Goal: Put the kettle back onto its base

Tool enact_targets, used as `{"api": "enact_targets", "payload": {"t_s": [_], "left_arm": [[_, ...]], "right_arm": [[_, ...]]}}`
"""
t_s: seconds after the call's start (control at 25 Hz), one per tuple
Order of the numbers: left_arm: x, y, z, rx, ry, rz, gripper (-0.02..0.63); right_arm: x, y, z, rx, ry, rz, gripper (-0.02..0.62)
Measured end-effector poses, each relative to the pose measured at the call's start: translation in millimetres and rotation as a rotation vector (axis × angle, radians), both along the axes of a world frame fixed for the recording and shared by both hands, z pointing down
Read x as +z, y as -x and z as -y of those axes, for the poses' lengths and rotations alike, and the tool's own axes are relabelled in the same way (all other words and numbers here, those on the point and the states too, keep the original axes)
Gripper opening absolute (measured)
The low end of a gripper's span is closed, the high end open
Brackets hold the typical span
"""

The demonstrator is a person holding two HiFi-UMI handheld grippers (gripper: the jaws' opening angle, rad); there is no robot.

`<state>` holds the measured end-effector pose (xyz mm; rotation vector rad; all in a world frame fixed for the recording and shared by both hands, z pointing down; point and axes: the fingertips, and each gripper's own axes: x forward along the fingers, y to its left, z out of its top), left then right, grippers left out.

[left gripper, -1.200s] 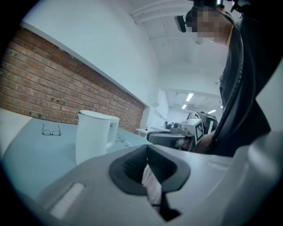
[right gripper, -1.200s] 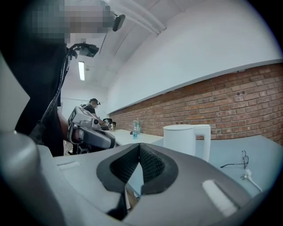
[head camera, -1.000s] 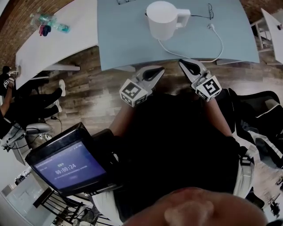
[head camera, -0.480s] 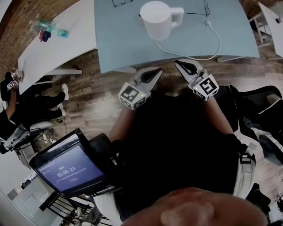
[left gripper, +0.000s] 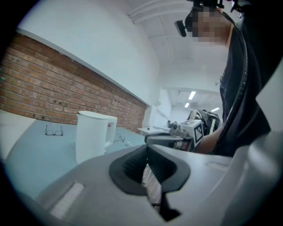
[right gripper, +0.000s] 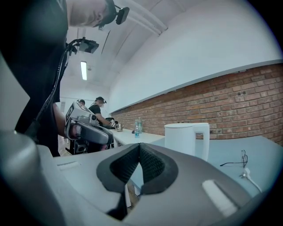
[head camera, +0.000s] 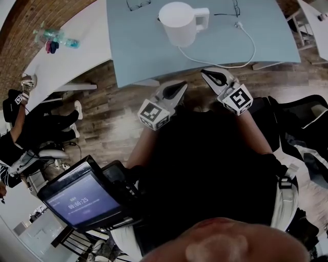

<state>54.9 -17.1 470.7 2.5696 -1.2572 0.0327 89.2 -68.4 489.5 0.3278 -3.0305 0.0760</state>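
Neither left gripper (head camera: 180, 87) nor right gripper (head camera: 208, 73) has moved, fingers closed and empty; kettle (head camera: 178, 24) on tabletop (head camera: 143, 56) looks already seated, so no grasp seems needed

Kettle (head camera: 177, 23), cord (head camera: 254, 48), glasses (head camera: 137, 5) on table (head camera: 138, 56)

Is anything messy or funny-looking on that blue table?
Just one thing: the white cord from under the kettle loops across the blue table, and its plug lies loose there, in no socket. The kettle stands upright; nothing looks spilled.
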Motion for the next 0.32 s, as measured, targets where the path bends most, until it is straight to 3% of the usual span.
{"api": "enact_targets", "payload": {"t_s": [0.32], "left_arm": [[4,-10,-7,0.003,0.011,0.009,0.002]], "right_arm": [[8,-6,-8,-0.006,-0.005,-0.014,0.002]]}}
